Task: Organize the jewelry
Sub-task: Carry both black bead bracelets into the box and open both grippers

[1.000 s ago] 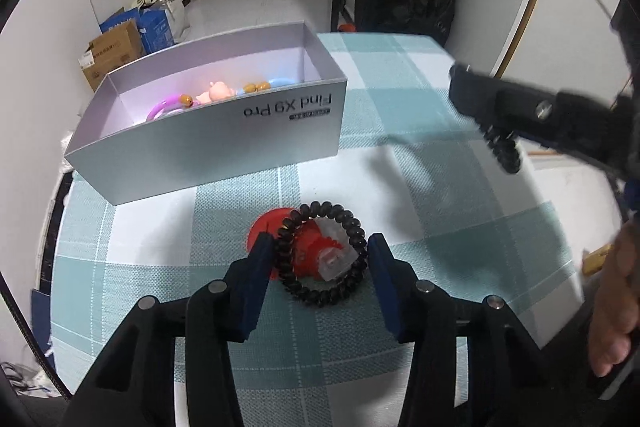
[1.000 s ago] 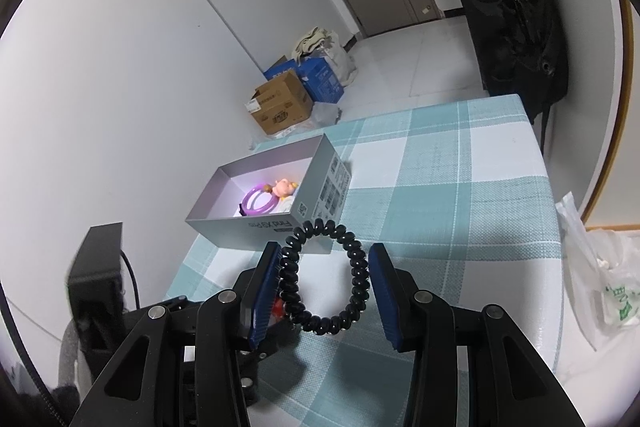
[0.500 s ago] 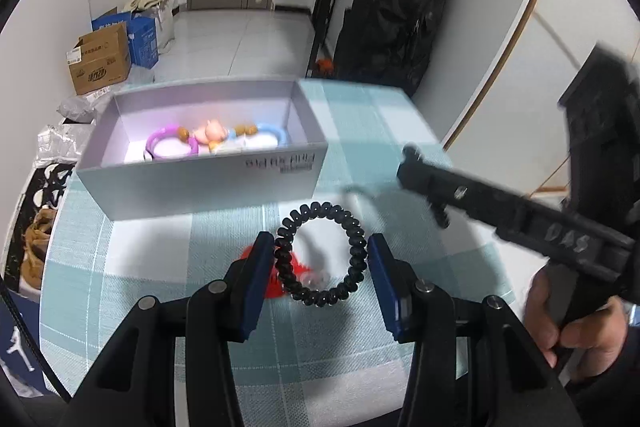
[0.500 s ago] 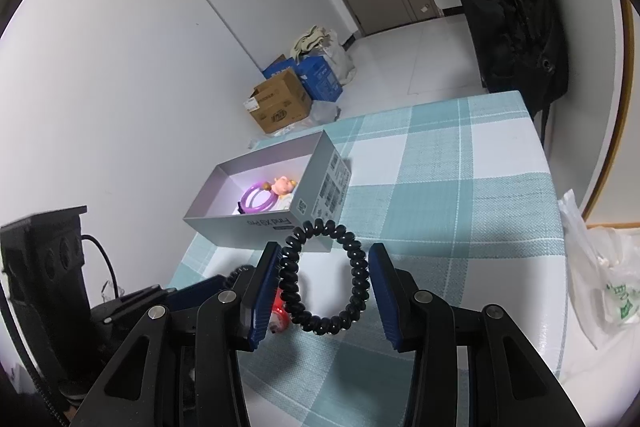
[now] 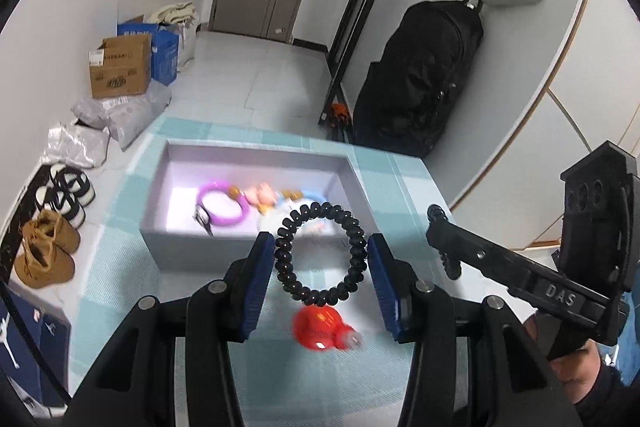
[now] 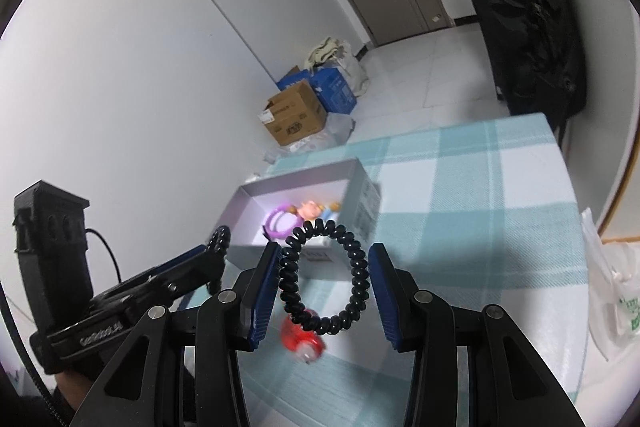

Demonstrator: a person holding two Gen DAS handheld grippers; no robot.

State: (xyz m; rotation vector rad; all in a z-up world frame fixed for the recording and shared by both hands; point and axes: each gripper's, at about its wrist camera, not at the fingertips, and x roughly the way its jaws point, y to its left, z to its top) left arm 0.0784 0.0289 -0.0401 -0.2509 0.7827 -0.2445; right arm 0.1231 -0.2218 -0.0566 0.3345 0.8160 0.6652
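Left gripper point(image 5: 320, 263) is partly open with a black coil hair tie point(image 5: 320, 254) hanging between its blue pads, held up clear of the table in front of the open box point(image 5: 256, 163). Right gripper point(image 6: 323, 277) is set the same, with its own black coil tie point(image 6: 323, 277) between the pads; contact looks firmer on the left pad, the far side I can't tell. The box already holds a purple ring point(image 5: 222, 205) and small pink and blue bits. A red item point(image 5: 322, 323) lies on the checked cloth point(image 5: 192, 315) below. The ties look light, springy and squashy, likely to flex or pop out, so pinching across the ring at opposite sides seems best.
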